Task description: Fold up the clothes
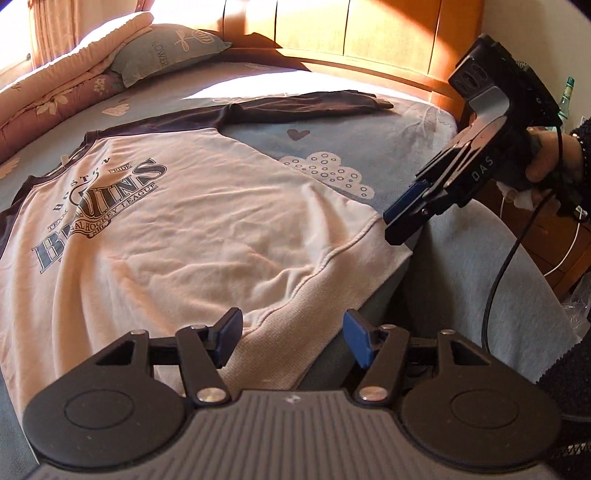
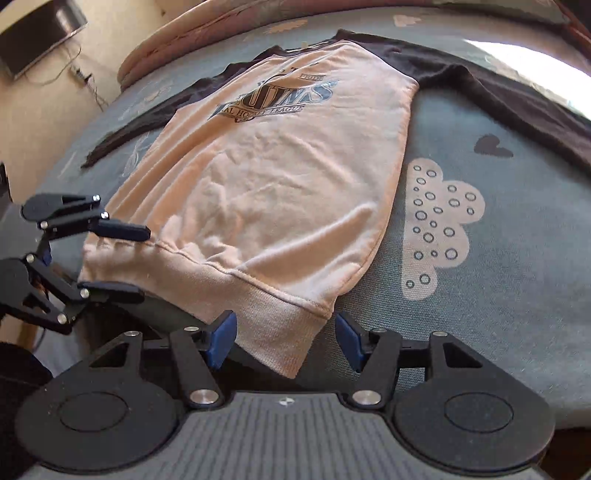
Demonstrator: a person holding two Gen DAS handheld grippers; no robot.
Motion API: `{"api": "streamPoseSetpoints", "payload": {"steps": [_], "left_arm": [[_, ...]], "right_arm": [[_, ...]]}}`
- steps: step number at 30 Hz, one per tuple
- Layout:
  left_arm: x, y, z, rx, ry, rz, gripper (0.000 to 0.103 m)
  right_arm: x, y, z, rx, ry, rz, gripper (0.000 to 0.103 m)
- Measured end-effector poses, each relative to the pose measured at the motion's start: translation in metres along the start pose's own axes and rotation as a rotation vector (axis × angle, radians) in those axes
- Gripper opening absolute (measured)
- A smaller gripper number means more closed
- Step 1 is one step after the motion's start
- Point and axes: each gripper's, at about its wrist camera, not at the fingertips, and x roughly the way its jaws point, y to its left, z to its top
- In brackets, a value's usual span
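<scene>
A pale pink sweatshirt (image 1: 177, 229) with dark sleeves and a blue hockey print lies flat, front up, on the bed; it is also in the right wrist view (image 2: 277, 177). One dark sleeve (image 1: 314, 105) stretches toward the headboard. My left gripper (image 1: 291, 332) is open at the ribbed hem (image 1: 258, 343), with hem fabric lying between its fingers but not pinched. My right gripper (image 2: 284, 338) is open too, over the other hem corner (image 2: 288, 332), with its pads clear of the cloth. The left gripper (image 2: 129, 258) shows from the side in the right wrist view. The right gripper (image 1: 397, 221) hangs just off the hem.
The blue bed sheet (image 2: 498, 295) has cloud and heart prints. A pillow (image 1: 166, 51) and a folded quilt (image 1: 66, 74) lie near the wooden headboard (image 1: 351, 33). The person's grey-trousered leg (image 1: 480, 266) is at the bed edge. A bottle (image 1: 567, 96) stands on a cabinet beyond.
</scene>
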Motion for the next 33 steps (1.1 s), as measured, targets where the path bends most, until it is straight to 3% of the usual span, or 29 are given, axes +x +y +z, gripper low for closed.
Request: {"api": "streamPoseSetpoints", "payload": {"steps": [5,9,11,13,14,19,23,25,26,29,33], "left_arm": [[-0.002,0.006,-0.004,-0.062,0.002,0.027,0.062],[-0.013,0.016,-0.01,-0.135,-0.011,0.076,0.065],[-0.019,0.023,-0.014,-0.178,-0.019,0.097,0.066],[-0.023,0.03,-0.018,-0.226,-0.015,0.122,0.067],[-0.025,0.033,-0.019,-0.242,-0.013,0.132,0.067],[-0.037,0.046,-0.028,-0.292,-0.007,0.168,0.069],[-0.043,0.064,-0.033,-0.33,0.009,0.19,0.069],[-0.049,0.076,-0.032,-0.346,-0.004,0.204,0.069],[-0.052,0.083,-0.032,-0.355,-0.011,0.208,0.069],[-0.058,0.111,-0.026,-0.392,-0.037,0.224,0.07],[-0.044,0.167,-0.012,-0.445,-0.059,0.24,0.07]], "right_arm": [[0.014,-0.04,-0.007,0.283,-0.099,0.186,0.07],[0.03,-0.057,0.0,0.414,-0.166,0.267,0.067],[0.031,-0.058,0.001,0.416,-0.176,0.247,0.059],[0.03,-0.055,0.001,0.378,-0.148,0.168,0.01],[0.025,-0.053,-0.002,0.361,-0.149,0.164,0.008],[-0.004,-0.053,-0.013,0.327,-0.152,0.143,0.007],[-0.003,-0.066,-0.011,0.355,-0.114,0.071,0.007],[0.0,-0.072,-0.009,0.384,-0.093,0.052,0.012],[-0.004,-0.067,-0.003,0.352,-0.099,0.021,0.017],[-0.018,-0.046,0.021,0.237,-0.159,-0.025,0.02],[-0.003,0.002,0.071,-0.022,-0.173,-0.054,0.054]]}}
